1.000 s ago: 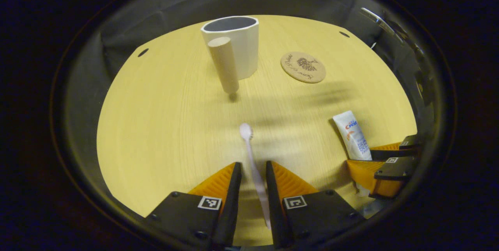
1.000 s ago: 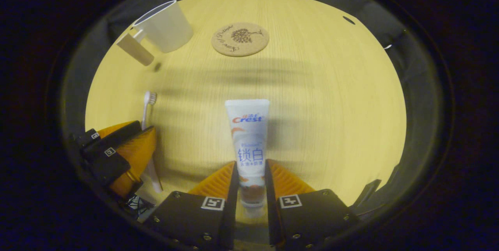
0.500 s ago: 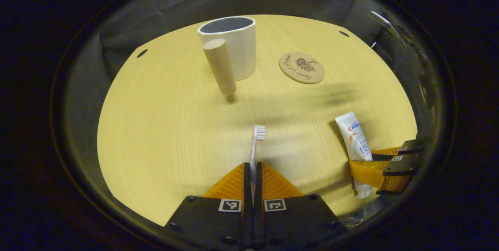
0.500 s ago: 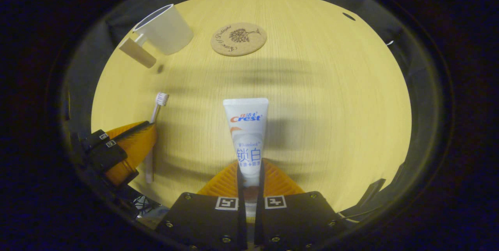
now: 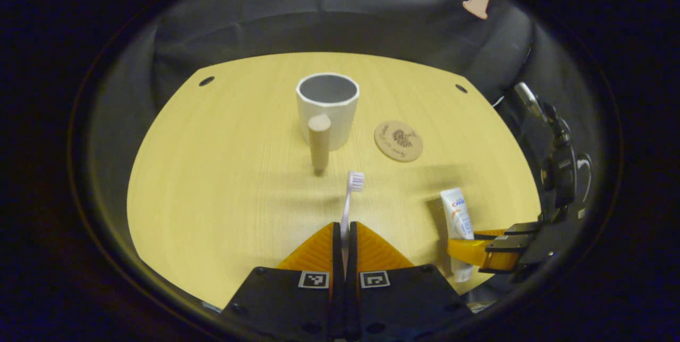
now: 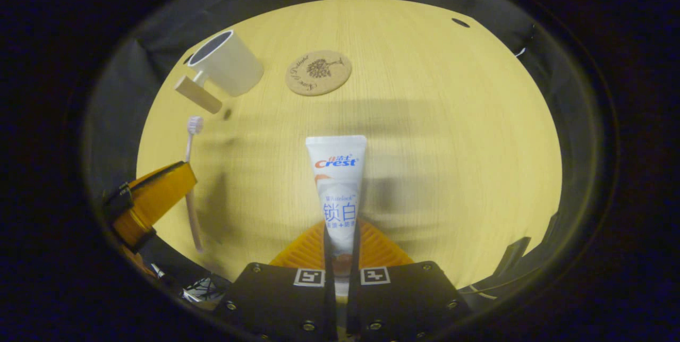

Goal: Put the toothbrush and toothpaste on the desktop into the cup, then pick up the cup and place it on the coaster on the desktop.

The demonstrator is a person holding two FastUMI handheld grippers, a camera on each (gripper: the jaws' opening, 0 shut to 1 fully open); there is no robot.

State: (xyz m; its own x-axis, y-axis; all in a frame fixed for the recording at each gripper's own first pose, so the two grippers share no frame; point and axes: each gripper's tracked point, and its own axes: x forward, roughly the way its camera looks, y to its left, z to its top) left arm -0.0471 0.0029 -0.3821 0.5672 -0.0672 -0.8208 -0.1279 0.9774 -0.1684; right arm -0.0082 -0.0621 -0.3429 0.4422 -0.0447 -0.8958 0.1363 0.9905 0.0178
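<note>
My left gripper (image 5: 344,228) is shut on the white toothbrush (image 5: 349,198), whose bristle head points toward the white cup (image 5: 326,108). That cup has a wooden peg handle (image 5: 319,143) and stands upright at the far middle of the table. The round cork coaster (image 5: 398,140) lies just right of it. My right gripper (image 6: 341,228) is shut on the white toothpaste tube (image 6: 338,182), flat end pointing forward, held above the table. In the right gripper view the cup (image 6: 227,68) and coaster (image 6: 318,72) sit far left, and the left gripper (image 6: 154,201) holds the toothbrush (image 6: 190,172) at left.
The round light-wood table (image 5: 212,182) has small dark holes near its far edge. Black cloth wall rises behind it. In the left gripper view the right gripper (image 5: 481,249) with the tube (image 5: 458,225) sits at the right edge.
Both grippers closed, the left on the toothbrush and the right on the toothpaste, then lifted them off the table. The left gripper view pulled back and up, showing more of the wall.
</note>
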